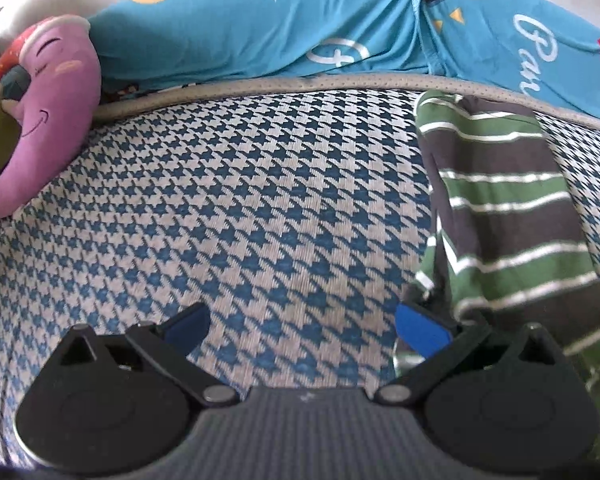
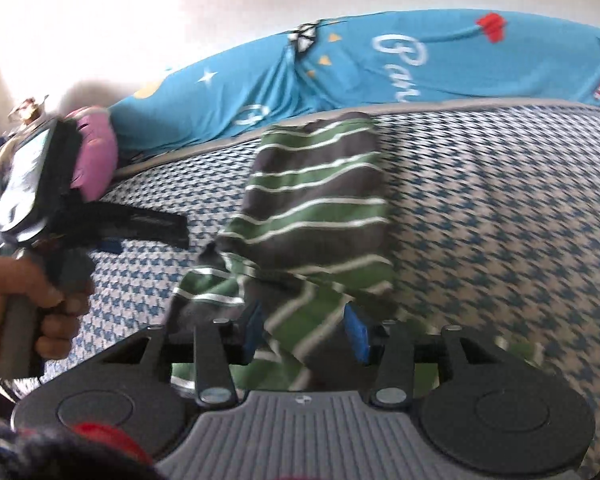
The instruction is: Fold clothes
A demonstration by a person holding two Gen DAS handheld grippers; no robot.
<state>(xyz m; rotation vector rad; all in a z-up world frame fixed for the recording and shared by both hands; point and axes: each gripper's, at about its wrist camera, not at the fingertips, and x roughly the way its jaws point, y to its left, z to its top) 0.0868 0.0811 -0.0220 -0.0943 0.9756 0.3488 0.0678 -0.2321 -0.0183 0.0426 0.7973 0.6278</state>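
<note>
Right wrist view: right tongs (image 2: 306,330) clenched on the striped garment (image 2: 320,204). Left tongs (image 1: 302,326) released, spread wide above the houndstooth bed (image 1: 240,208).

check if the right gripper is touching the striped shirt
Touching: the right wrist view shows the right gripper with jaws closed around the striped shirt.
</note>
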